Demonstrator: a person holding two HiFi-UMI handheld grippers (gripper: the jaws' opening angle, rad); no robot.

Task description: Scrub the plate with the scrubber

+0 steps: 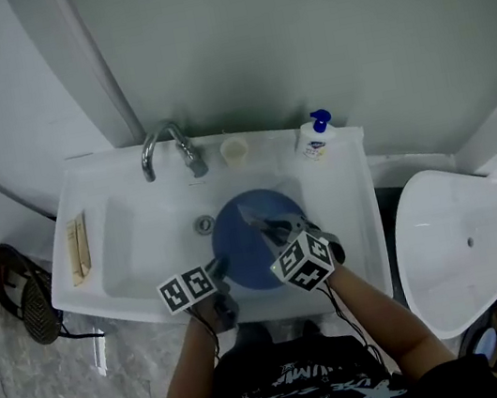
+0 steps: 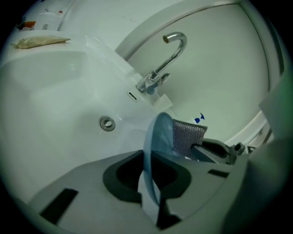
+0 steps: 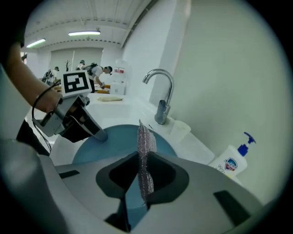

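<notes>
Head view, at the sink (image 1: 342,188): we see the blue plate (image 1: 254,238) held over the basin, w/ both grippers on the job. The left gripper (image 2: 151,170) is clamped on the plate's near rim, jaws nearly together, plate standing edge-on between them. The right gripper (image 3: 144,172) is clenched on the scrubber (image 3: 146,145), a thin silvery mesh pad pinched by its lower edge and standing up over the plate's face. We can't tell whether pad and plate are actually touching or just beside each other.

Risks as we judge them:
- The grip on the plate is a narrow bite at the rim only. Hard scrubbing pressure far from that bite could lever the plate round or out of the jaws, and it'd drop into the basin.
- The pad is floppy and held at one edge, so a firm stroke may fold it over or drag it out, leaving the bare jaws scraping the plate.
- The soap bottle (image 3: 232,162) and cup (image 3: 180,130) sit on the ledge near the right gripper; wide strokes toward the wall could knock them in.
</notes>
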